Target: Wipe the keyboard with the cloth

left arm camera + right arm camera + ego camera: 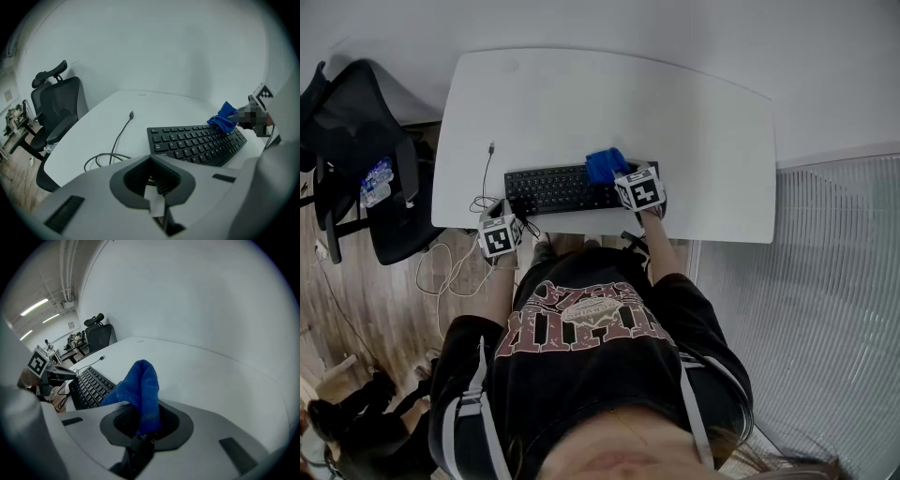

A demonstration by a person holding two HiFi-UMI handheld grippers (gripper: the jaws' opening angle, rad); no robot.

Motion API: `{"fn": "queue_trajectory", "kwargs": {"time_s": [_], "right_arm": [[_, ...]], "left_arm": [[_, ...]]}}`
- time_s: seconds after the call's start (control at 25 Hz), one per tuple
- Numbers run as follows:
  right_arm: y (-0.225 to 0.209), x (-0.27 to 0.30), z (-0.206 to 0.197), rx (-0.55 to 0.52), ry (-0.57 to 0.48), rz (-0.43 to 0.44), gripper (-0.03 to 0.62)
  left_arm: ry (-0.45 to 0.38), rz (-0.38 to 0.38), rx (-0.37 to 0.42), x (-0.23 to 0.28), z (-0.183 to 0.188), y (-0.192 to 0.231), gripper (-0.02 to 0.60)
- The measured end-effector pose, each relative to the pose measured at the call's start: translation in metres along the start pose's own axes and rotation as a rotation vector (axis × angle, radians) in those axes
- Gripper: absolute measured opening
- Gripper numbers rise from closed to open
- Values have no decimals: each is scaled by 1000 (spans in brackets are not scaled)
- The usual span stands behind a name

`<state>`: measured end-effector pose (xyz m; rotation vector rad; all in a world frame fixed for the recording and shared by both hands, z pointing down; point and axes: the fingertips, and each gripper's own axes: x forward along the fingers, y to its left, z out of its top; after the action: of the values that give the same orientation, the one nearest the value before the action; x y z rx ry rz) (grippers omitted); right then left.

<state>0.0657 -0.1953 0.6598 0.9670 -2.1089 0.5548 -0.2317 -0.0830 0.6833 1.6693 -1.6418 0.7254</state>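
Cloth [140,390]: blue terry, bunched into an upright fold, resting on the right end of the keyboard [562,189] | Keyboard: black, full-size, on white table [694,112] | Right gripper [145,420]: jaws clamped on cloth | Left gripper [152,180]: jaws pressed together, empty, near keyboard's left end, beside its loose cable [117,140]

in the head view the cloth [606,165] and the right tongs [623,180] cover the keyboard's [553,189] right end. part of the cable [486,176] is hidden under the left tongs [502,225]. the left edge cuts off the chair [356,131]. key legends are too small to read.
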Motion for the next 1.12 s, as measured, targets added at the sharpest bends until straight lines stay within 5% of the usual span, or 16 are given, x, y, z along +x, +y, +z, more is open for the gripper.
{"fn": "queue_trajectory", "kwargs": {"time_s": [1.12], "right_arm": [[-95, -42, -60, 140, 16, -188, 64]], "left_arm": [[-2, 0, 0, 1, -1, 2, 34]]}}
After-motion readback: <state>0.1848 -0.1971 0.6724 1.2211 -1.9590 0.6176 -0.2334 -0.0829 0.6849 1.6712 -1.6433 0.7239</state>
